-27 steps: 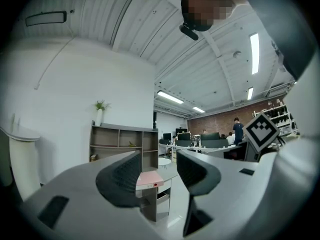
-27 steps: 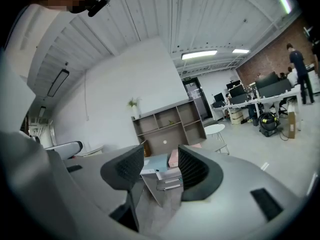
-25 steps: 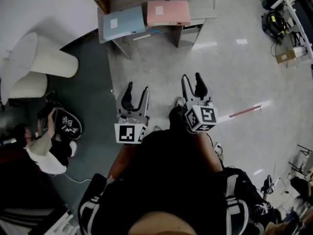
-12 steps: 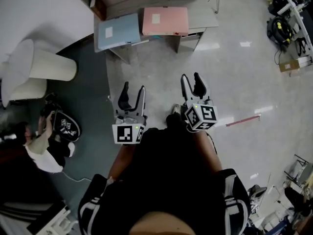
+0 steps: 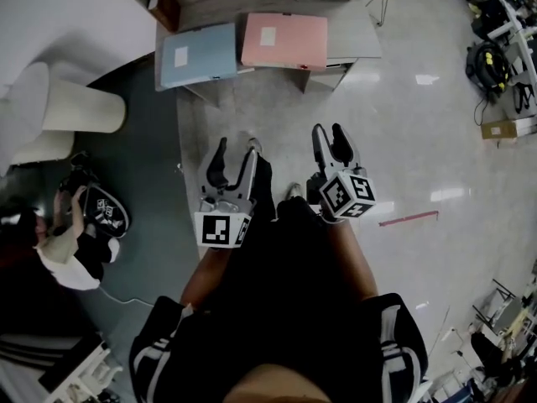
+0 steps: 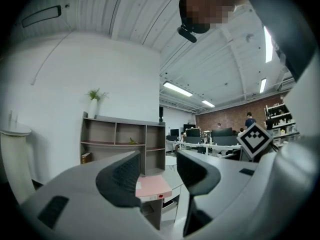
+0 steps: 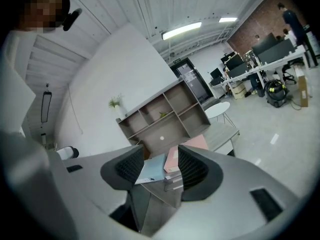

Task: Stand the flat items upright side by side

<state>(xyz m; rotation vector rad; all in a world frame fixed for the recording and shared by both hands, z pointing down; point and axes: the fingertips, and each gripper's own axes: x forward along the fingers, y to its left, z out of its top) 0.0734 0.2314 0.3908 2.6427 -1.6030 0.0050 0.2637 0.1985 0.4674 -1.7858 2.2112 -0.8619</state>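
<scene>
Pale polished floor [image 5: 403,141] fills most of the head view, and the person stands on it short of the work. At 12 o'clock sits a grey desk [image 5: 351,42], with an open shelf unit [image 6: 120,144] against the wall behind it.

Both task items lie flat on the desk, side by side and nearly touching. The blue folder [image 5: 200,54] is toward 11 o'clock and the pink folder [image 5: 284,40] at 12. Each carries a small pale label on its cover. The blue one's near corner seems to jut past the desk's front edge.

Lower, around the middle of the view, the left gripper [image 5: 236,149] hangs at 9 o'clock of the right gripper [image 5: 328,133]. Both point toward 12, well apart from the folders. Each has its jaws spread with nothing between the pads; only the distant desk shows through the gaps.

Nothing is stood up yet, so the task looks to be at its approach.

The folders look like stiff board, probably light, with smooth covers that could slide on the desktop. I would pinch one across its thickness at a free long edge, best where it overhangs. Then tip it up onto its spine while the other gripper steadies the far face, since a thin folder set upright alone may topple.
</scene>
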